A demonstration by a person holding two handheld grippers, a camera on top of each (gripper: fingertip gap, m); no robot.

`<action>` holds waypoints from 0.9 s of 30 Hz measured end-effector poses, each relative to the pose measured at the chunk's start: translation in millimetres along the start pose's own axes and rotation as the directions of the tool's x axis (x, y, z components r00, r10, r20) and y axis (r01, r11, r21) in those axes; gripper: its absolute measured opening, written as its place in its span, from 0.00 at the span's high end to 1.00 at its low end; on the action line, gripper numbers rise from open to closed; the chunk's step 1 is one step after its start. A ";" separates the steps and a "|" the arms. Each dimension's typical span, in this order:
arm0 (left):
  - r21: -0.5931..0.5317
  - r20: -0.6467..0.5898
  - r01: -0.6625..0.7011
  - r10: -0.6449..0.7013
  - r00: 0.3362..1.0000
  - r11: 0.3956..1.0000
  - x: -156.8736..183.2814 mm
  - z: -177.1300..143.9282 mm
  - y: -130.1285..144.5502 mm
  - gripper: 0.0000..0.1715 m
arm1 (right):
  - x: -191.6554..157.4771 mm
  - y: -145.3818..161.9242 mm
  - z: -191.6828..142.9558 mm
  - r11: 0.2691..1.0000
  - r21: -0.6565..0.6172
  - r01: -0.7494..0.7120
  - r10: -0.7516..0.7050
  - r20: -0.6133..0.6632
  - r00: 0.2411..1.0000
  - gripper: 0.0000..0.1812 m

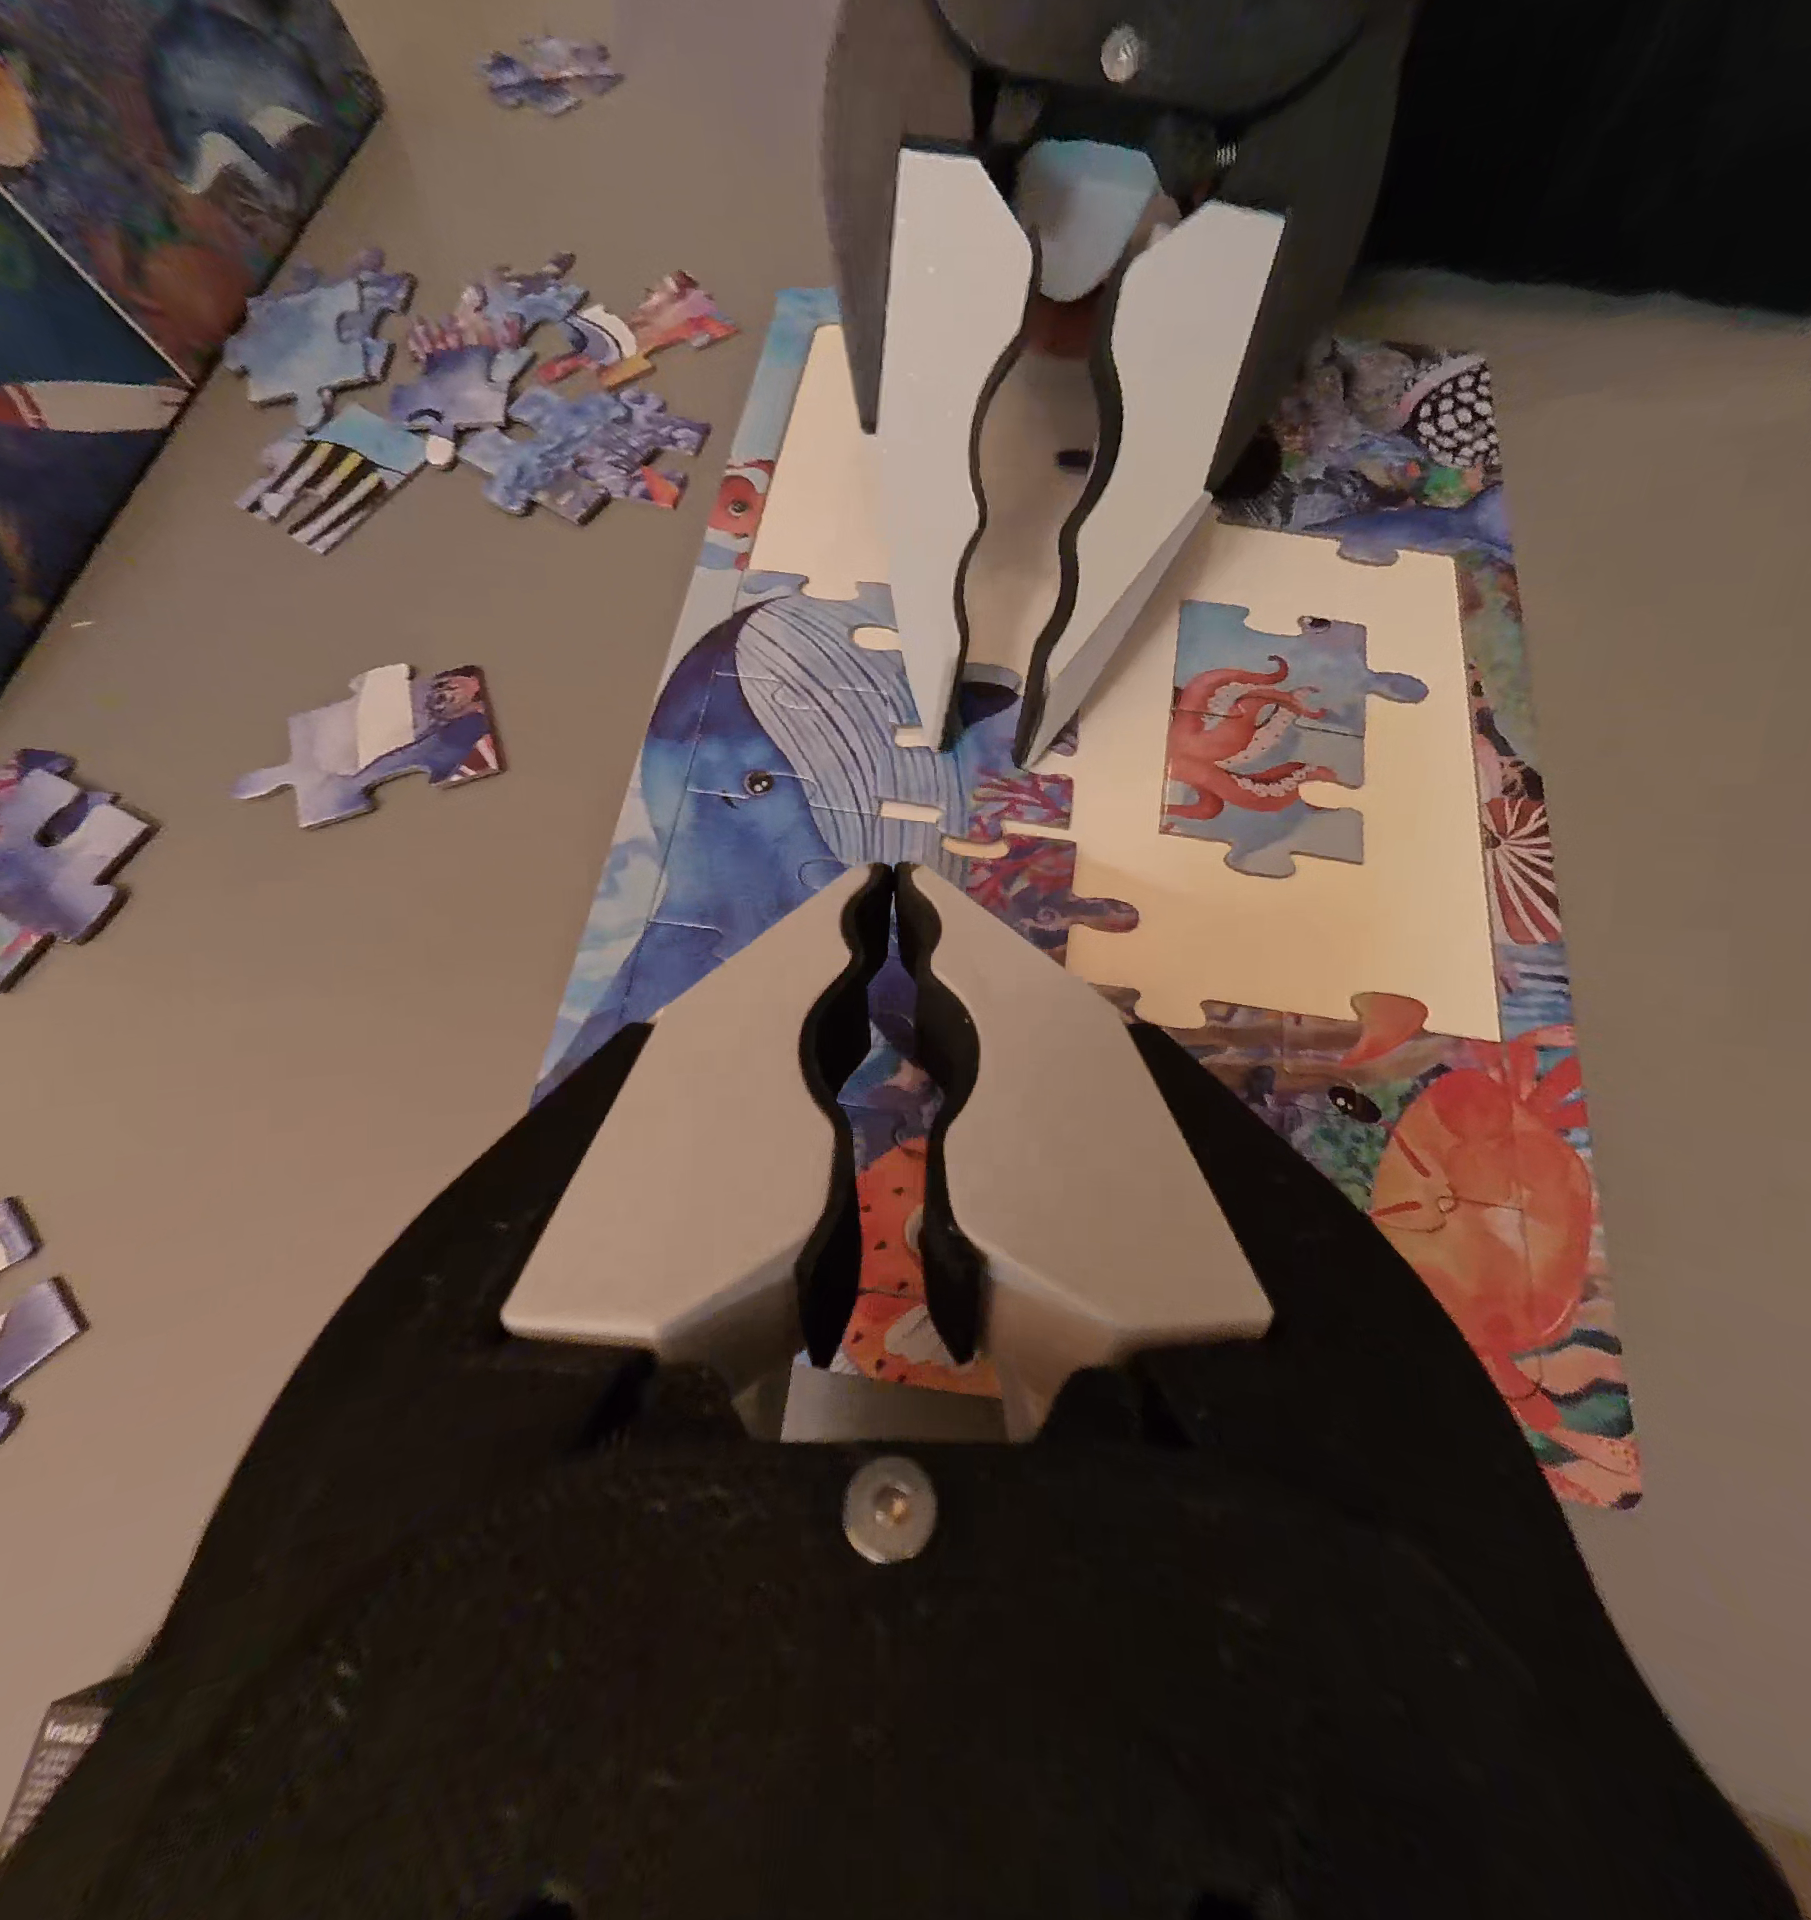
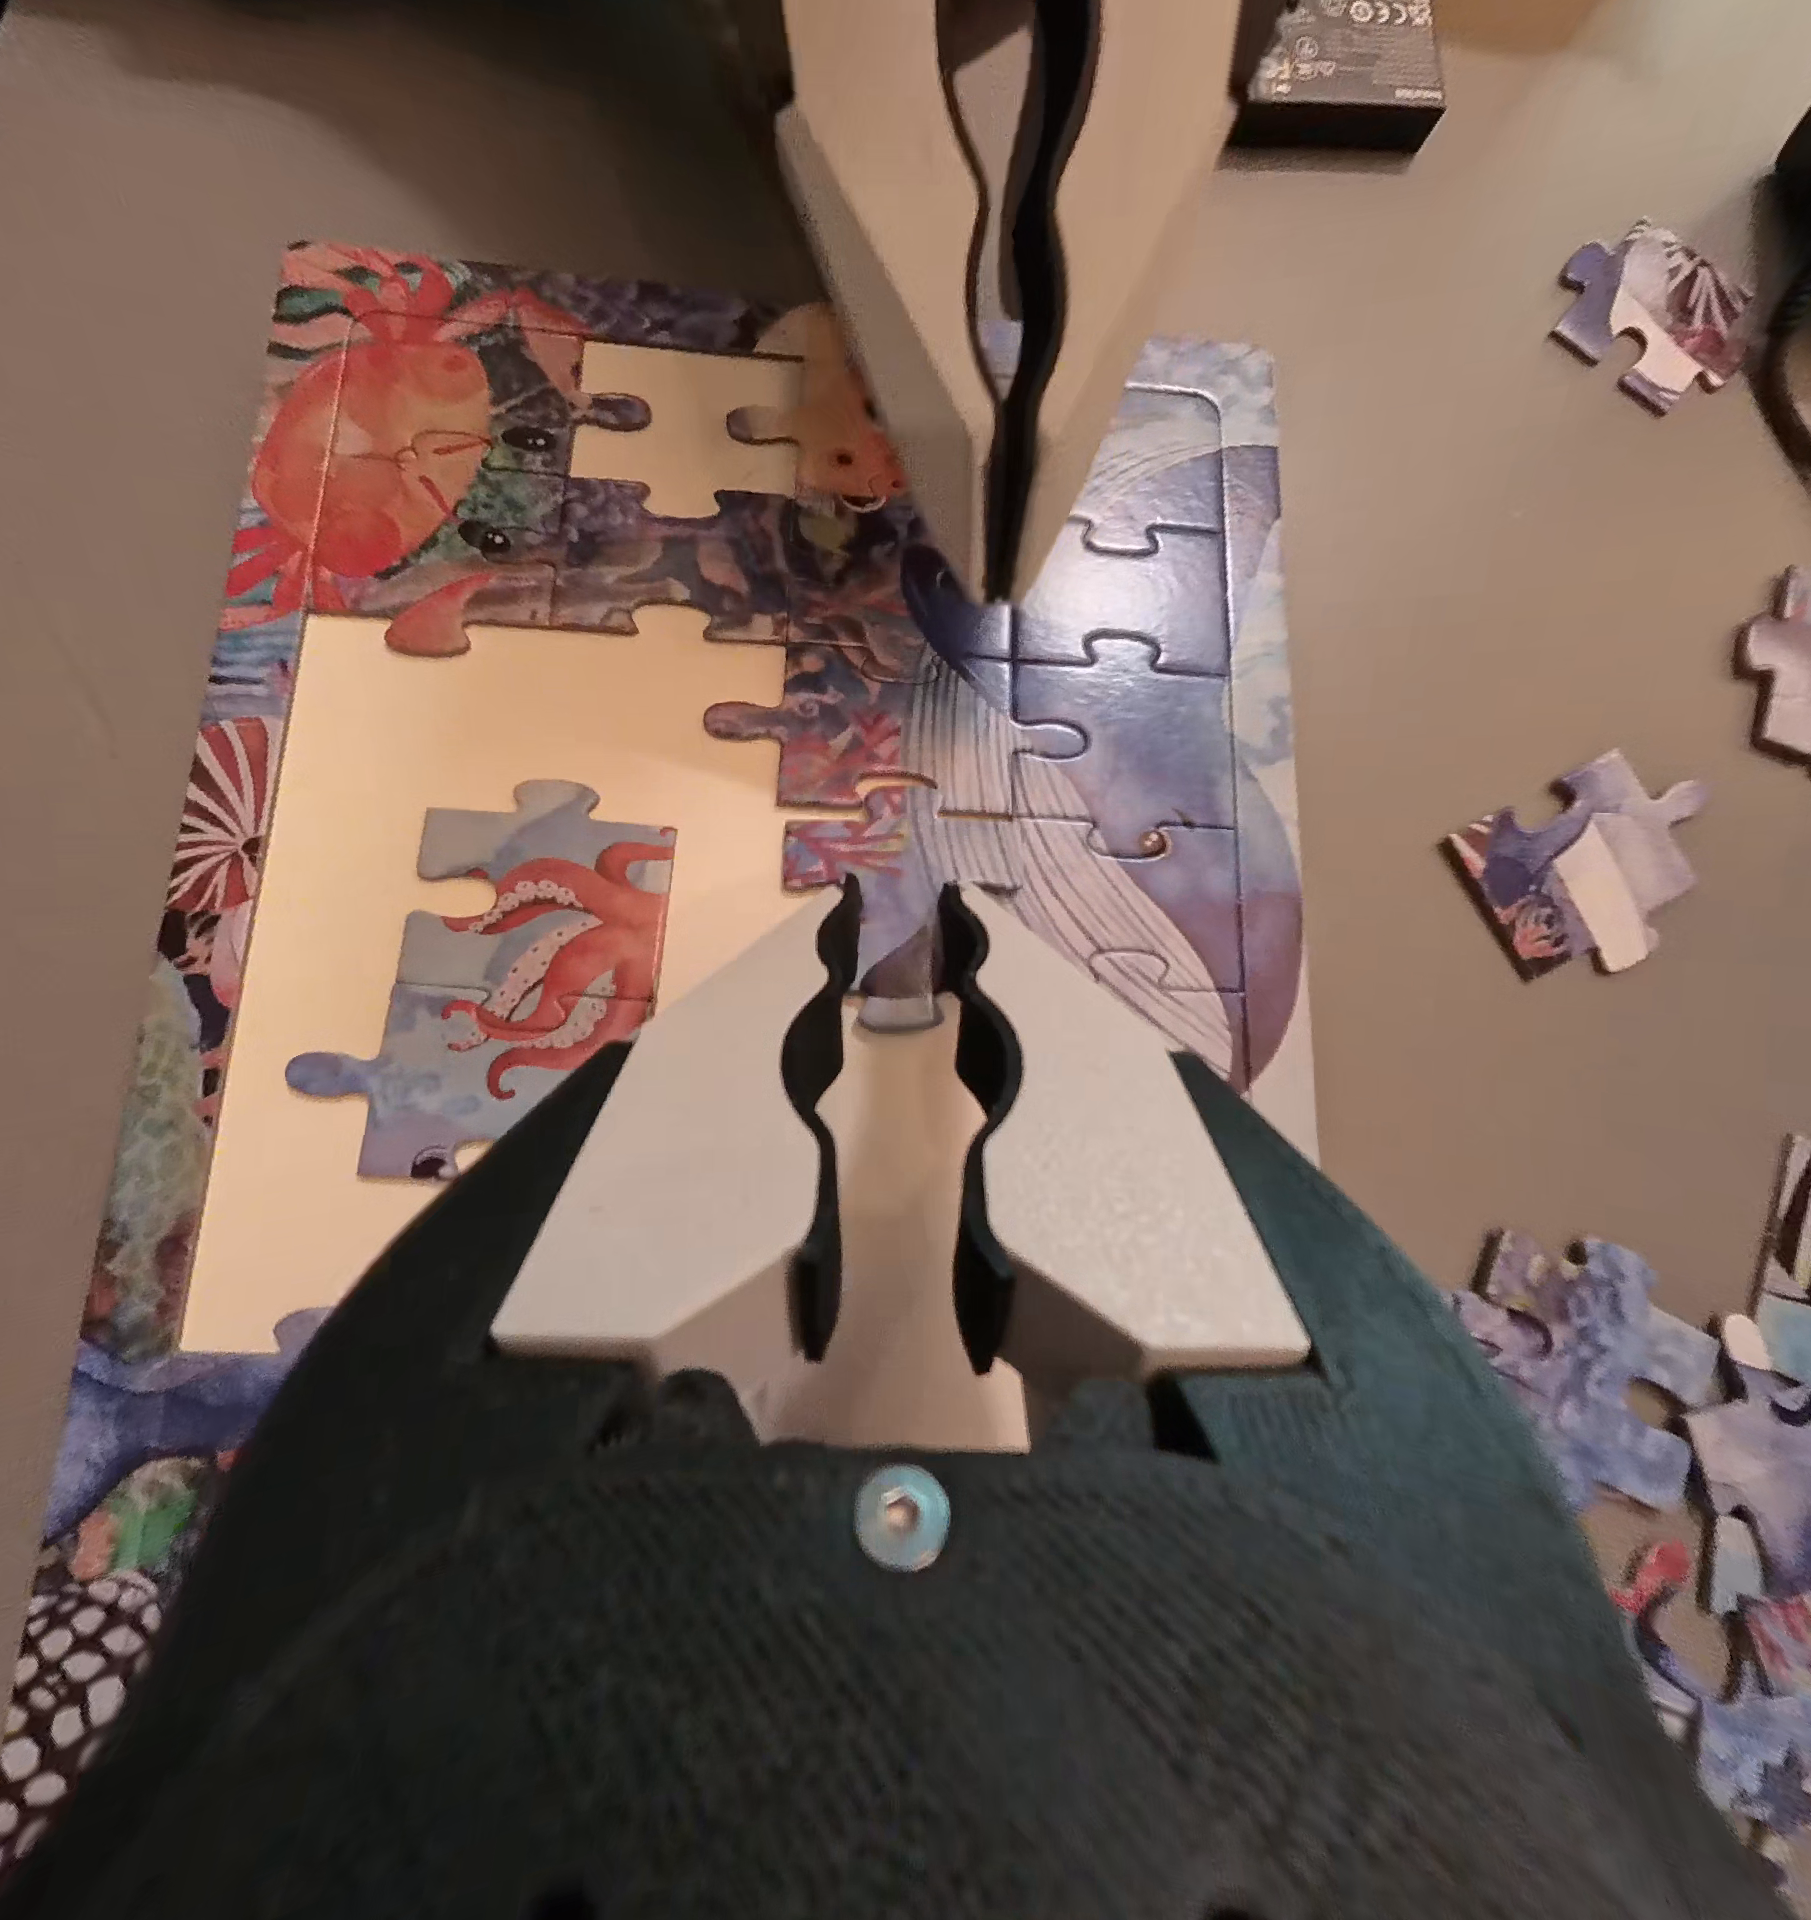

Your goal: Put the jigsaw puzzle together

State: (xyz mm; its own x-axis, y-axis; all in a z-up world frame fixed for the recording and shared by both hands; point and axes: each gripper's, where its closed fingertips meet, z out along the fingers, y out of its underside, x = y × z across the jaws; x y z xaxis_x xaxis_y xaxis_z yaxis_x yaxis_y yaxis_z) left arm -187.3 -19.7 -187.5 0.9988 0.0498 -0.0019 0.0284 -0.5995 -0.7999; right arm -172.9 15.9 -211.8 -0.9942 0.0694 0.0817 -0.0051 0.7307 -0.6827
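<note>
Grey-fingered left tool (image 1: 893,873) pinched over whale puzzle (image 1: 776,748), right tool (image 2: 899,894) apparently parted.

Left hand-held gripper (image 1: 893,871) pinched closed, right hand-held gripper (image 2: 899,891) slightly parted, tip-to-tip.

The flat, matte grey-brown surface (image 1: 257,1091) carries a rectangular cardboard jigsaw tray with a sea-creature border (image 1: 1524,1247), lying flat and partly filled with joined pieces. To one side of the tray, loose blue and purple cardboard puzzle pieces (image 1: 485,416) lie in a scattered cluster, some overlapping, others alone, such as a single blue piece with a pale patch (image 1: 381,748). A large printed puzzle box with ocean artwork (image 1: 101,260) rests at the surface's far corner beyond them. In the right wrist view, a small black box-shaped device (image 2: 1337,73) and a black cable (image 2: 1805,416) lie near the surface's far edge.
</note>
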 end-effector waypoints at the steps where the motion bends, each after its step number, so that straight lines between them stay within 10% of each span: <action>1: -0.018 -0.003 -0.007 0.007 1.000 1.000 1.5 2.5 2.4 1.00 | -0.4 -0.3 0.8 1.000 0.000 -0.006 0.006 0.003 1.000 0.92; 18: -0.145 -0.016 -0.054 0.052 0.999 0.988 8.7 17.3 21.1 1.00 | -1.4 -4.4 1.8 1.000 0.007 -0.017 0.017 -0.017 1.000 0.84; 27: -0.145 -0.017 -0.050 0.048 0.999 0.988 8.4 17.6 21.8 1.00 | -1.0 -12.0 9.7 0.997 0.018 -0.078 0.079 -0.050 0.996 1.00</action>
State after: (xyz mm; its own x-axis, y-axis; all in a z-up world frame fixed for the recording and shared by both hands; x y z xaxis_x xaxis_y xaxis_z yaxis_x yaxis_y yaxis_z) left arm -179.1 -18.3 -215.5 0.9995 0.0076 -0.0297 -0.0155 -0.7106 -0.7034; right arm -172.9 0.6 -210.7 -0.9850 0.1605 0.0638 0.0704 0.7105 -0.7002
